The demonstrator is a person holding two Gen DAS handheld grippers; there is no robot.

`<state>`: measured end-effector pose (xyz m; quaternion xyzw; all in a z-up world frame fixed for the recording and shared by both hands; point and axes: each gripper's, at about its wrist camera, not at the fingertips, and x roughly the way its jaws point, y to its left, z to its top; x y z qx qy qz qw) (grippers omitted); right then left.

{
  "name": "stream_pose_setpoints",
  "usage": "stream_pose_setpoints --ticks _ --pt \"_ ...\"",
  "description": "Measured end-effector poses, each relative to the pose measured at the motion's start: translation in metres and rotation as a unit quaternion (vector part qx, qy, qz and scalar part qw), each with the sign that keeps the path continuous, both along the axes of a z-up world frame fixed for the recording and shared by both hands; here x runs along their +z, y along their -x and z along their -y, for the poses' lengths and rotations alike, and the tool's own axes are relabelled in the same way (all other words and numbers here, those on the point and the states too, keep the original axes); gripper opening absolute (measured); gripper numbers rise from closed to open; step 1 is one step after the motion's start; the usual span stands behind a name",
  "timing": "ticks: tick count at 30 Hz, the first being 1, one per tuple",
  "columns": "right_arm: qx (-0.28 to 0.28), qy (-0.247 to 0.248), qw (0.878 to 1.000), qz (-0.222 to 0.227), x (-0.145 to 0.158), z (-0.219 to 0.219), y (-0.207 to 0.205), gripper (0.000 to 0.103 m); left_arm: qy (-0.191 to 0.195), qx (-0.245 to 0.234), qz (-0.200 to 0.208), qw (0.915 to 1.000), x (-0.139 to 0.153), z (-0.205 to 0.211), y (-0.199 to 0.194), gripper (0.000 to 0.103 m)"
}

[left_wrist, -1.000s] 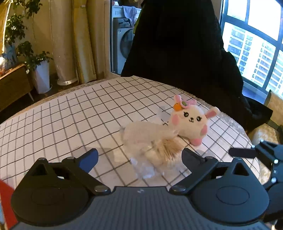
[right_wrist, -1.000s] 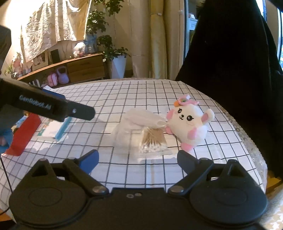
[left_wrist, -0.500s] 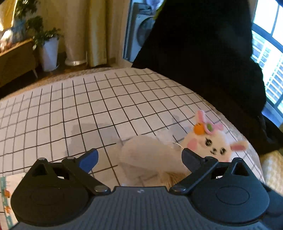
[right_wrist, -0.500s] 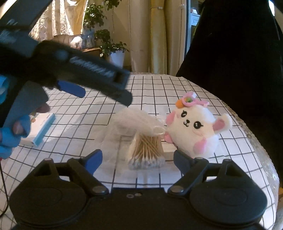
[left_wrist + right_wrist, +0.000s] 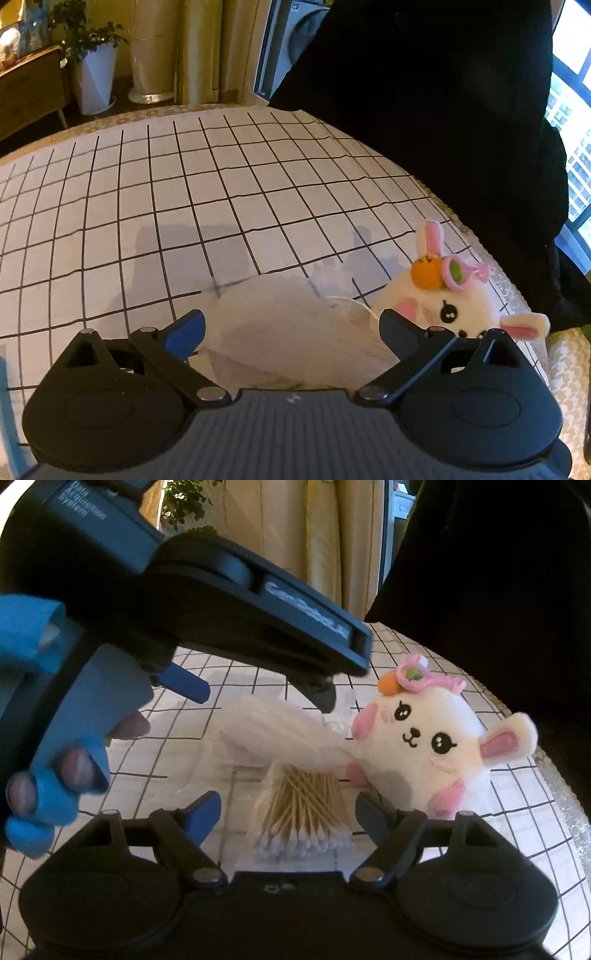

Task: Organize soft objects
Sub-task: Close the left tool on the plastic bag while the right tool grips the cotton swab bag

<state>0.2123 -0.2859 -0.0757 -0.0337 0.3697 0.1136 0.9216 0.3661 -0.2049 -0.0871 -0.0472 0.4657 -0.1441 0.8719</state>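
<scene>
Left wrist view shows the left gripper (image 5: 291, 326) lower and nearer than a second ago, its fingers spread wide and empty on either side of the gauzy white pouch (image 5: 280, 317), which now fills the gap between them. The bunny plush (image 5: 454, 299), previously well ahead of the claw, now sits just beyond the right-hand fingertip, partly hidden behind it. In the right wrist view, the right gripper (image 5: 288, 812) has also closed in: its fingers stand wide apart, gripping nothing, with the bundle of cotton swabs (image 5: 303, 819) lying in clear plastic between them. The pouch (image 5: 273, 731) lies just past the swabs, its gathered neck touching the plush (image 5: 424, 746), which leans beyond the right-hand finger. Above and to the left, the left gripper (image 5: 266, 690) and the blue-gloved hand (image 5: 55, 757) holding it now fill much of the frame, blocking the far table, with its fingertips hovering over the pouch. All three items rest on the checked tablecloth (image 5: 147, 206). A dark garment (image 5: 424, 92) hangs behind the table's far edge, and a potted plant (image 5: 88, 55) stands on the floor beyond.
</scene>
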Motion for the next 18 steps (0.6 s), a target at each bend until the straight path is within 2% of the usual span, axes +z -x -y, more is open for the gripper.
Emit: stream_pose_setpoints --ticks 4,6,8,11,12,14,18 --pt "-0.001 0.003 1.000 -0.004 -0.003 -0.001 -0.004 0.075 0.008 0.009 -0.009 0.9999 -0.008 -0.002 -0.006 0.100" --pt "0.000 0.007 1.000 -0.006 -0.005 -0.001 -0.004 0.073 0.003 0.004 -0.008 1.0000 -0.011 -0.001 -0.006 0.092" --pt "0.001 0.010 1.000 -0.007 -0.006 -0.002 -0.005 0.072 -0.006 0.003 -0.008 0.9999 -0.013 0.000 -0.007 0.072" --pt "-0.001 0.010 1.000 -0.007 -0.008 -0.002 -0.005 0.071 -0.007 0.001 -0.012 0.9999 -0.016 0.000 -0.009 0.055" --pt "-0.002 0.012 1.000 -0.007 -0.008 -0.002 -0.005 0.067 -0.007 0.000 -0.010 0.9999 -0.016 -0.001 -0.008 0.051" --pt "-0.006 0.014 1.000 -0.009 -0.008 -0.001 -0.005 0.062 -0.009 -0.002 -0.005 0.9999 -0.015 -0.002 -0.008 0.036" --pt "-0.010 0.018 1.000 -0.008 -0.006 -0.002 -0.007 0.053 0.002 0.006 -0.013 0.9999 -0.017 -0.010 -0.009 0.023"
